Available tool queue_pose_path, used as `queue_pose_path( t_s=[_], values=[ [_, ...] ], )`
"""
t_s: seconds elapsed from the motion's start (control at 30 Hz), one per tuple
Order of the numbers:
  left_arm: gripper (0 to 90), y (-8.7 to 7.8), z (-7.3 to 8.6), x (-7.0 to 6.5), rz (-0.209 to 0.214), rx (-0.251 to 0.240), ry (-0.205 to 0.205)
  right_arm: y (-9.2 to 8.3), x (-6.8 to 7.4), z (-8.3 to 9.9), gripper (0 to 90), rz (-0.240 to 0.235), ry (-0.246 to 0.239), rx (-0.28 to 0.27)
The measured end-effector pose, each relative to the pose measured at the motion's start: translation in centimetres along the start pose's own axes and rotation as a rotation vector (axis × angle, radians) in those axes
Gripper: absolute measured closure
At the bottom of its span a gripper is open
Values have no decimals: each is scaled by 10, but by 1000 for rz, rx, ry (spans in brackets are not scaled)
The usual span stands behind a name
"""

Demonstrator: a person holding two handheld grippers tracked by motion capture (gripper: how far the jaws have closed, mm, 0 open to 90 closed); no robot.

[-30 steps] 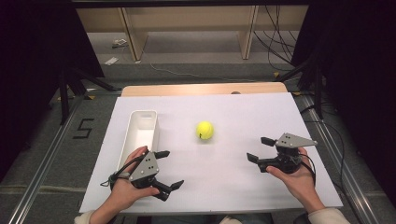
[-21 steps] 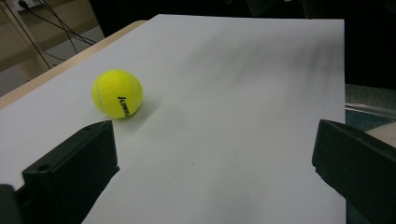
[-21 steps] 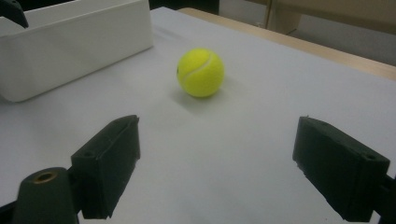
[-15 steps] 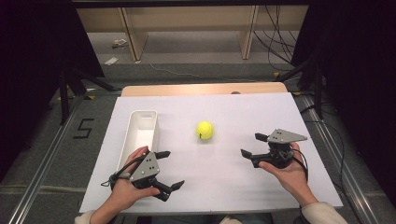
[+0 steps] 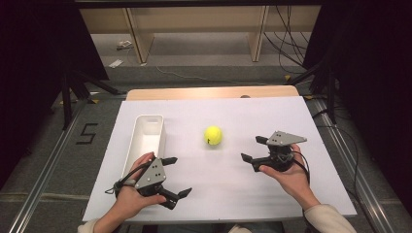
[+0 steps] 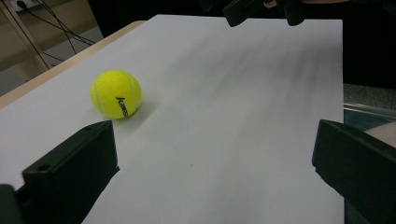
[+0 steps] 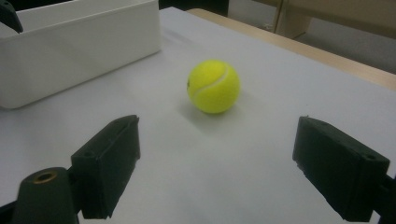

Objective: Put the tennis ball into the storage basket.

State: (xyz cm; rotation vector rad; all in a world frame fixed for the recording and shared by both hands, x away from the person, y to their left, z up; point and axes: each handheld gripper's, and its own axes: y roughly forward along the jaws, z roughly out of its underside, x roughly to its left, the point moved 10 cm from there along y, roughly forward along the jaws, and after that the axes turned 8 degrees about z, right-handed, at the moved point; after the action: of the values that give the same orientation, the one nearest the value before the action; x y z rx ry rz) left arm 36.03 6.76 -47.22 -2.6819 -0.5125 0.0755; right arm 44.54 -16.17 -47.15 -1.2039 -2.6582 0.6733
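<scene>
Since the earlier frames, the right gripper [image 5: 253,149] had slid leftward across the sheet toward the tennis ball [image 5: 213,135], and its grey plate had swung round with it; the left gripper [image 5: 176,175] and the ball had kept their places.

The right gripper's jaws stood wide apart, released and holding nothing. The ball lay just ahead of them, a little off toward the jaw farther from the person, near but not touching. In the right gripper view the tennis ball [image 7: 214,86] sat between and beyond the two black jaws, resting on the white sheet [image 7: 261,154].

A ball has no long axis and points nowhere. What could be told was how it was turned: its white seam curved across the upper face toward the right gripper, while the dark printed brand lettering faced the left gripper, as the left gripper view showed on the tennis ball [image 6: 116,94]. It was bright yellow-green and fuzzy, with a soft shadow beneath.

The left gripper was likewise released, jaws spread, empty, with the ball well ahead of it and off to its left jaw's side. The white bin [image 5: 145,140] lay alongside the left gripper, beyond the ball as seen from the right gripper.
</scene>
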Motion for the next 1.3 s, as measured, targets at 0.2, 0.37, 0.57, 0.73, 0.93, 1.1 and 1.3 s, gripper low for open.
queue_pose_path(
  t_s=[0.2, 0.37, 0.57, 0.73, 0.93, 1.1, 1.3],
  values=[
    [0, 0, 0, 0, 2, 0, 0, 7, 2, -1, 155, -5, -10, 6],
    [0, 0, 0, 0, 3, 0, 0, 15, 3, -2, 155, -7, -6, 13],
    [0, 0, 0, -1, 4, -1, 0, 23, 3, -5, 155, -8, 0, 17],
    [0, 0, 0, -1, 4, 0, 0, 29, 4, -6, 155, -10, 2, 23],
    [0, 1, 0, -1, 6, 1, 0, 39, 5, -8, 155, -11, 0, 27],
    [0, 0, 0, -1, 6, 2, -1, 47, 6, -10, 155, -15, 0, 32],
    [0, 0, 0, -1, 7, 1, 0, 54, 8, -12, 155, -22, 2, 39]
  ],
)
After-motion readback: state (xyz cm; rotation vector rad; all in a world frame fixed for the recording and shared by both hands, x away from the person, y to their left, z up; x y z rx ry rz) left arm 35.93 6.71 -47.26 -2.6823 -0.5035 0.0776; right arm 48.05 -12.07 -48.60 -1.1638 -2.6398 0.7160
